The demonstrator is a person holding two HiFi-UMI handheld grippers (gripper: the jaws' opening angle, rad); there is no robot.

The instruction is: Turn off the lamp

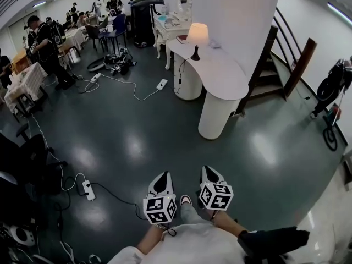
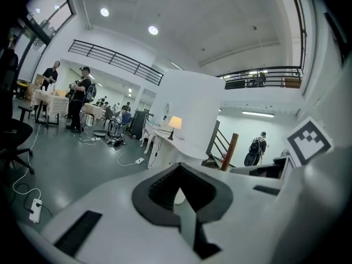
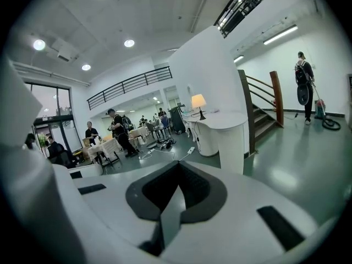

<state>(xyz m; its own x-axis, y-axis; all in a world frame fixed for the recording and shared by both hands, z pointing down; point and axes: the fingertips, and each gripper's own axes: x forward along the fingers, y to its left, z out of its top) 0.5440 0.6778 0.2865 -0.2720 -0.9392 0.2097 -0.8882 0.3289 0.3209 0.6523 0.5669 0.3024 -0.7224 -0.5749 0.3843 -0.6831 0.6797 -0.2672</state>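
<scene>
The lit lamp [image 1: 197, 35] stands on the white counter [image 1: 223, 78], far ahead of me across the floor. My left gripper [image 1: 163, 178] and right gripper [image 1: 209, 174] are both closed tight on nothing. The right one seems slightly better lined up with the lamp.

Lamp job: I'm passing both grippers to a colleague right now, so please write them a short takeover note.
Left gripper: jaws together, nothing held.
Right gripper: jaws together, nothing held.
Both are held low in front of the person, pointing across the open floor.
Lamp: lit, standing upright on the white curved counter far ahead, well out of reach.
Done: nothing on the lamp yet.
Left: walk to the counter, find the switch (too small to make out from here) and turn the lamp off.
</scene>
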